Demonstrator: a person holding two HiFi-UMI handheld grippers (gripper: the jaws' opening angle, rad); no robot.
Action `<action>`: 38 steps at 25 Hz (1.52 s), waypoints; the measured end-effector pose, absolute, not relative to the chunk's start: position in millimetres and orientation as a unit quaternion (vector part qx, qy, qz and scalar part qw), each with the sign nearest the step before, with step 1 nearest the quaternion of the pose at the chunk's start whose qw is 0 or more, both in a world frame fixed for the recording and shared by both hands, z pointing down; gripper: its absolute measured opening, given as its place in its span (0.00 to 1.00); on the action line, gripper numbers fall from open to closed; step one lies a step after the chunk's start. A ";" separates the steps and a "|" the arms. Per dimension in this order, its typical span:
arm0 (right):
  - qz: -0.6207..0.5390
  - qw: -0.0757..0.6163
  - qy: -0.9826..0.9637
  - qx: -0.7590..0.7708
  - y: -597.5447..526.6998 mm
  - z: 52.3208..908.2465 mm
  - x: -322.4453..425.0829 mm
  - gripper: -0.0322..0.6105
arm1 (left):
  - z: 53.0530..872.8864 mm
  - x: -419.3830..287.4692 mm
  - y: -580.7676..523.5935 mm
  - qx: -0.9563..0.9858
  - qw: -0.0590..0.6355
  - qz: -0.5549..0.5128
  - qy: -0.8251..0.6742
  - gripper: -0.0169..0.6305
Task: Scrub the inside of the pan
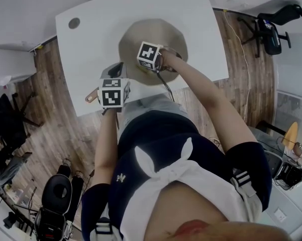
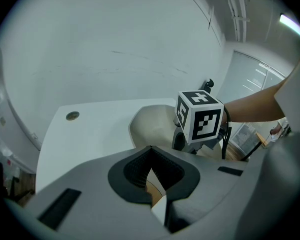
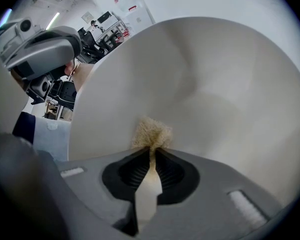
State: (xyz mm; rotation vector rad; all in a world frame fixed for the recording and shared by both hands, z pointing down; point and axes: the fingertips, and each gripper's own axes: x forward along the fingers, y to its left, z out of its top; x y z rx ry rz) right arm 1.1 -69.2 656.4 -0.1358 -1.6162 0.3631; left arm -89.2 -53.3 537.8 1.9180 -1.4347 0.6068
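Observation:
A beige pan [image 1: 153, 41] sits on the white table [image 1: 90, 49]. Its wooden handle [image 1: 92, 97] points toward the table's front left edge. My left gripper [image 1: 113, 82] is shut on that handle [image 2: 152, 188], which shows brown between the closed jaws. My right gripper [image 1: 158, 67] hangs over the pan's near side, shut on a tan scrubbing pad [image 3: 152, 132]. The pad pokes out past the jaws and presses against the pan's inner surface [image 3: 214, 84]. In the left gripper view the pan [image 2: 152, 121] lies just ahead, with the right gripper's marker cube [image 2: 199, 115] above it.
A round cable hole [image 1: 74, 22] sits near the table's far left corner. Office chairs [image 1: 271, 29] stand on the wood floor to the right and at lower left [image 1: 55, 195]. A cable [image 1: 238, 39] runs along the floor beside the table's right edge.

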 end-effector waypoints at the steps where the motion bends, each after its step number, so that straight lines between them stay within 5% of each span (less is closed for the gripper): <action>1: 0.164 0.671 -0.720 -0.059 -70.2 656.1 -0.5 0.10 | 537.2 -89.3 -53.5 0.732 0.329 0.233 -0.549 0.03; 38: 0.209 0.633 -0.739 0.101 -142.1 653.6 -1.5 0.10 | 535.9 -93.7 -53.2 0.734 0.331 0.223 -0.550 0.03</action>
